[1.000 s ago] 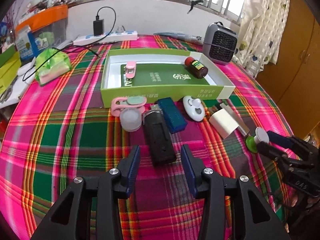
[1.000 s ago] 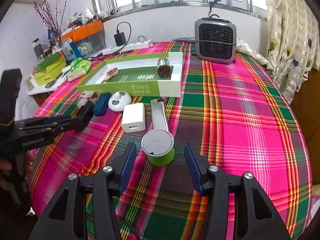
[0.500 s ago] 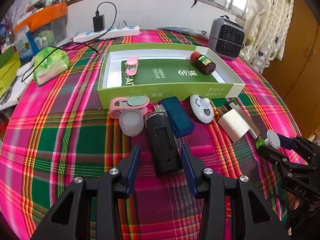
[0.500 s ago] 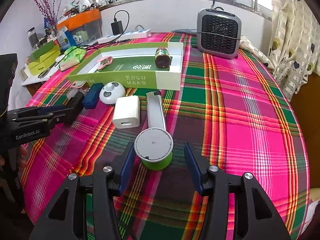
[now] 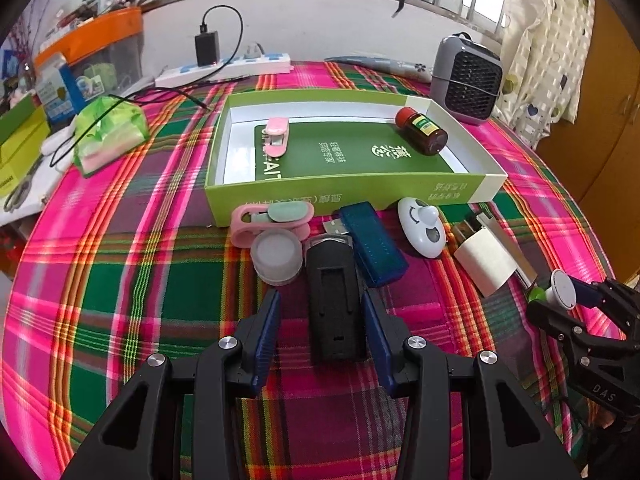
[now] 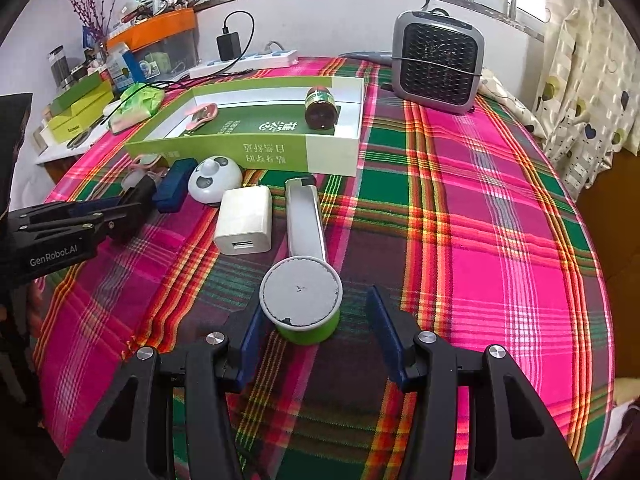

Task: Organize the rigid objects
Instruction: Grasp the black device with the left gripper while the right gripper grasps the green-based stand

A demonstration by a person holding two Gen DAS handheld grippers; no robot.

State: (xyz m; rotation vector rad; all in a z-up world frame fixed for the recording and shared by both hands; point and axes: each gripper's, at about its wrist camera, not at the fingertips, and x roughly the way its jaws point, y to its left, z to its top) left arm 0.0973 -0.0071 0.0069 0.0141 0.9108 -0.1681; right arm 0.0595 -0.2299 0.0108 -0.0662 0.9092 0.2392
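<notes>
While both tools hang low over the plaid surface (image 6: 460, 208), the left gripper (image 5: 323, 332) stands wide open astride a black rectangular device (image 5: 334, 300), its blue pads clear of both flanks; the right gripper (image 6: 316, 328) gapes too, around a green-based round gadget (image 6: 301, 296) with a grey top, gripping nothing; at twelve o'clock from the black device lies the green box (image 5: 344, 196), holding a brown bottle (image 5: 421, 131) and a pink clip (image 5: 277, 136); a white charger (image 6: 245, 220) rests at eleven o'clock from the gadget.
</notes>
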